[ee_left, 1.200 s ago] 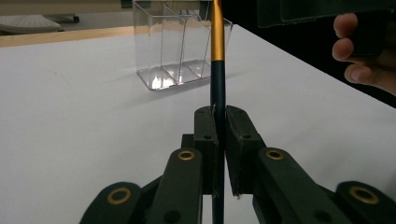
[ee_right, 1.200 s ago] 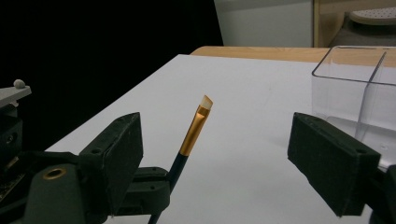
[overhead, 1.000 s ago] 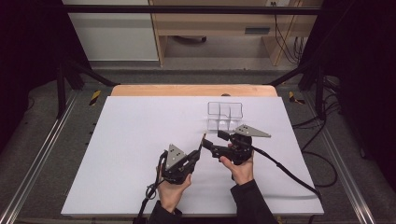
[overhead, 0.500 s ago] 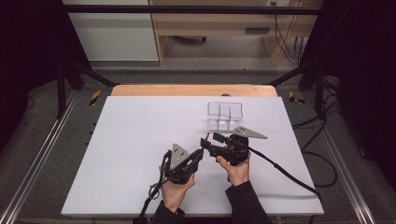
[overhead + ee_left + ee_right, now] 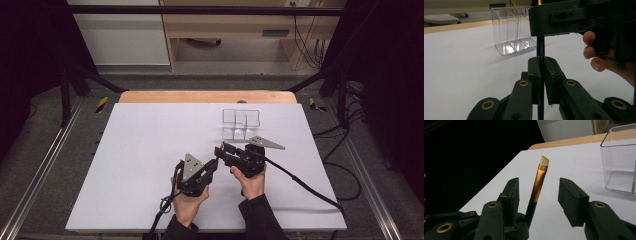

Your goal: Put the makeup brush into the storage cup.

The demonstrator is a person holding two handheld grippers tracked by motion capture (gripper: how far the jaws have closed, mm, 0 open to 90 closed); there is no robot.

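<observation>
A white table spreads under the high camera, and near its far right stands a clear divided organizer — the marker for everything else here. Nearer the person than that box, two hands come in from the table's near edge and meet just short of it. The left hand lies palm-down with its forearm cut off by the bottom of the frame; the right hand sits beside it, its dark sleeve likewise cropped.

The left gripper points toward the organizer and is clamped on a makeup brush, its pads pressed tight on the thin dark handle, which rises upright between them. In the left gripper view the handle vanishes behind the body of the right gripper, so the gold ferrule is almost wholly hidden there; three fingertips of the right hand curl around that body.

The right gripper is held level, nearer than the organizer and to its left, its grey plate turned toward the box. Its jaws have just been closing around the brush's ferrule — yet the pads stand apart from it on both sides, not touching. The pale angled bristle tip clears the jaws, tilted slightly toward the box.

From the high view the brush itself is too small and dark to make out.
</observation>
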